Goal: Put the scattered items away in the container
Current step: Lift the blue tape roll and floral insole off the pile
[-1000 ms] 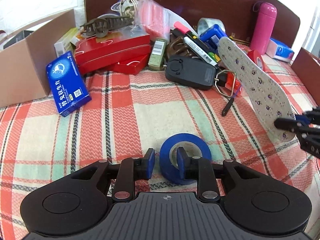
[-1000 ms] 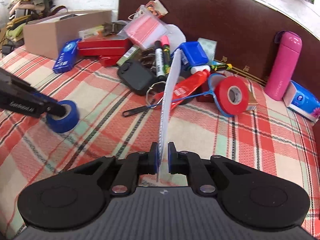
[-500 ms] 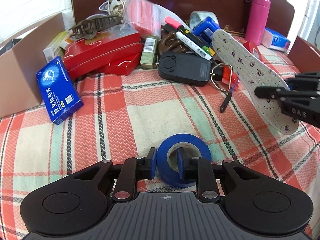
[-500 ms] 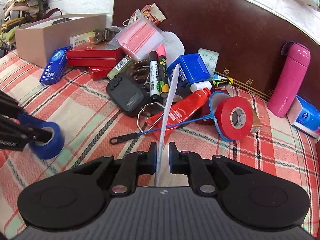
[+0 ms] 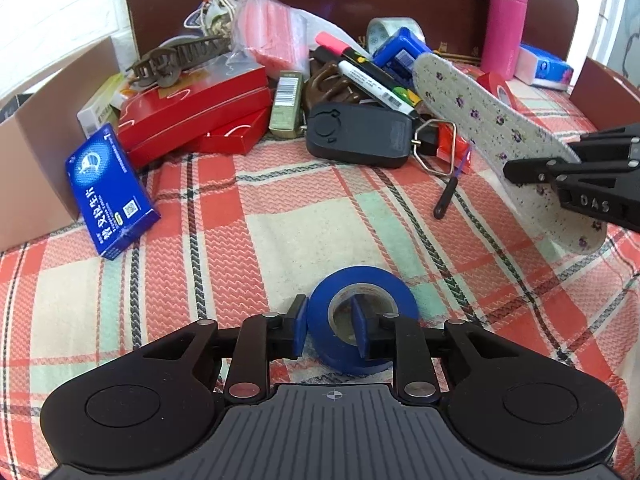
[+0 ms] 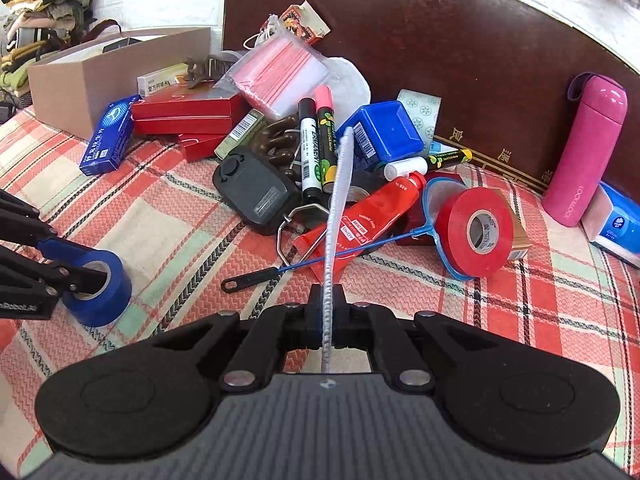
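Observation:
My left gripper (image 5: 329, 326) is shut on the wall of a blue tape roll (image 5: 362, 316), one finger outside and one in the core; the roll (image 6: 96, 286) rests on the plaid cloth. My right gripper (image 6: 327, 312) is shut on a floral insole (image 6: 338, 200), held on edge above the cloth; the insole also shows in the left wrist view (image 5: 492, 128). A cardboard box (image 5: 36, 148) stands at the far left, also in the right wrist view (image 6: 116, 72).
A pile lies against the brown headboard (image 6: 460, 48): red boxes (image 5: 192, 116), blue medicine box (image 5: 106, 192), black device (image 5: 358, 134), markers (image 6: 318, 144), red tube (image 6: 372, 216), red tape roll (image 6: 476, 232), pink bottle (image 6: 588, 144), tissue pack (image 6: 618, 224).
The right gripper has carried the insole leftward and forward toward the pile. The left gripper keeps its hold on the blue tape roll, shifting slightly left.

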